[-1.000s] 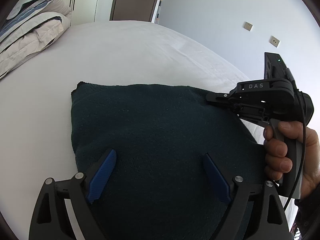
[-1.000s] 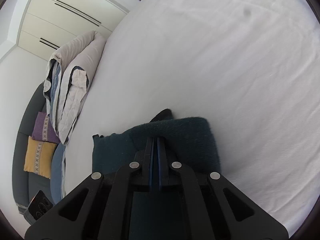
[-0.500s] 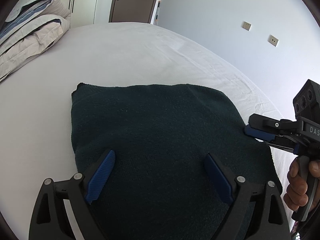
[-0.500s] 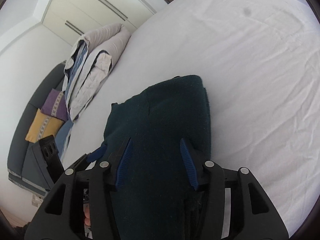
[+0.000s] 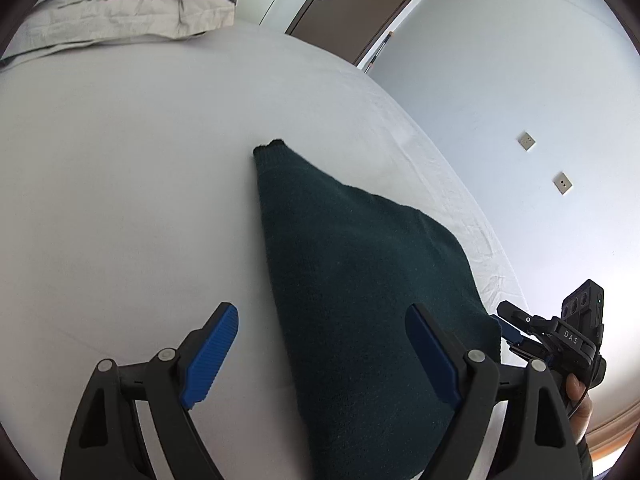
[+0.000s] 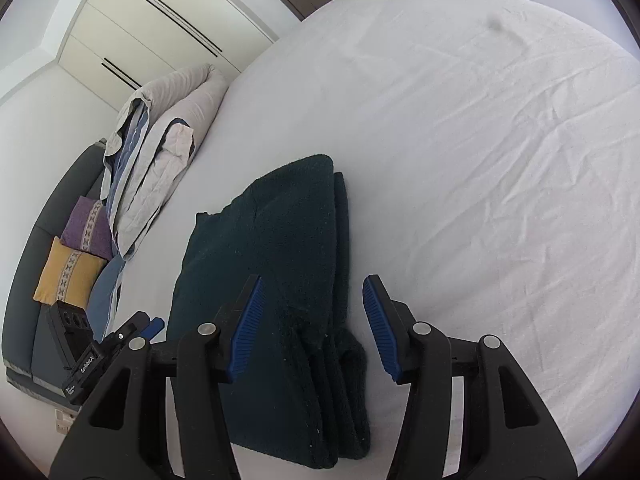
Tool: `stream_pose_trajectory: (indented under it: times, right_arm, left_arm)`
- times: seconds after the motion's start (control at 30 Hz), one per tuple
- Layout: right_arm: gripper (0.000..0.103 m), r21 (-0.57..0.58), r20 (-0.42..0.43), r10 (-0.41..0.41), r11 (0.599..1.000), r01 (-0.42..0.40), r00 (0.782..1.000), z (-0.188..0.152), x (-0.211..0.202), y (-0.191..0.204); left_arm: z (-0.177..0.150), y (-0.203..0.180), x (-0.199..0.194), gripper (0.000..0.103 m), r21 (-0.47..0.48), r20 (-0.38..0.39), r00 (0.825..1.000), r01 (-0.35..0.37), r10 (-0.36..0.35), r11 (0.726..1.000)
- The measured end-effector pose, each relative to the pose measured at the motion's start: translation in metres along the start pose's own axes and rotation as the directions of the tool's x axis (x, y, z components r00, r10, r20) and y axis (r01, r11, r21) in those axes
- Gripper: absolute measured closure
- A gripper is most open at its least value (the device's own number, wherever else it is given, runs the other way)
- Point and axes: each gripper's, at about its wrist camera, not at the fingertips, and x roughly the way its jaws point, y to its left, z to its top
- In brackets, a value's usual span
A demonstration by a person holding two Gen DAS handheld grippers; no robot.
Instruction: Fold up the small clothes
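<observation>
A dark green knitted garment (image 5: 360,288) lies folded flat on the white bed; in the right wrist view (image 6: 276,280) its stacked layers show along the right edge. My left gripper (image 5: 320,344) is open and empty, hovering over the garment's near left edge. My right gripper (image 6: 312,316) is open and empty above the garment's near right edge. The right gripper also shows in the left wrist view (image 5: 516,328) beside the garment's right corner. The left gripper shows in the right wrist view (image 6: 140,326) at the garment's left.
A folded grey and blue duvet (image 6: 160,152) lies at the head of the bed (image 6: 480,160). A dark sofa with purple and yellow cushions (image 6: 76,248) stands beside the bed. A brown door (image 5: 360,8) and a wall with sockets (image 5: 560,182) are beyond.
My right gripper let go of the garment's folded edge, opened and drew back. My left gripper stayed open and shifted left, so its left finger is now over the sheet.
</observation>
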Motion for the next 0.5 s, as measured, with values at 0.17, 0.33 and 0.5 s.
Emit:
stream_pose_trajectory:
  times: [0.17, 0.33, 0.5]
  right_arm:
    - [0.046, -0.023, -0.086, -0.060, 0.998, 0.058, 0.995, -0.002, 0.022, 0.002]
    - [0.046, -0.025, -0.144, -0.043, 0.999, 0.040, 0.989, -0.001, 0.042, -0.002]
    - [0.057, -0.080, -0.161, -0.068, 0.995, 0.056, 0.985, 0.002, 0.059, 0.011]
  left_arm:
    - [-0.009, 0.002, 0.022, 0.014, -0.046, -0.091, 0.996, 0.009, -0.013, 0.999]
    - [-0.012, 0.001, 0.038, 0.013, -0.062, -0.132, 0.991, 0.004, -0.013, 0.998]
    - [-0.008, -0.010, 0.048, 0.039, -0.054, -0.185, 0.983, -0.007, -0.003, 0.999]
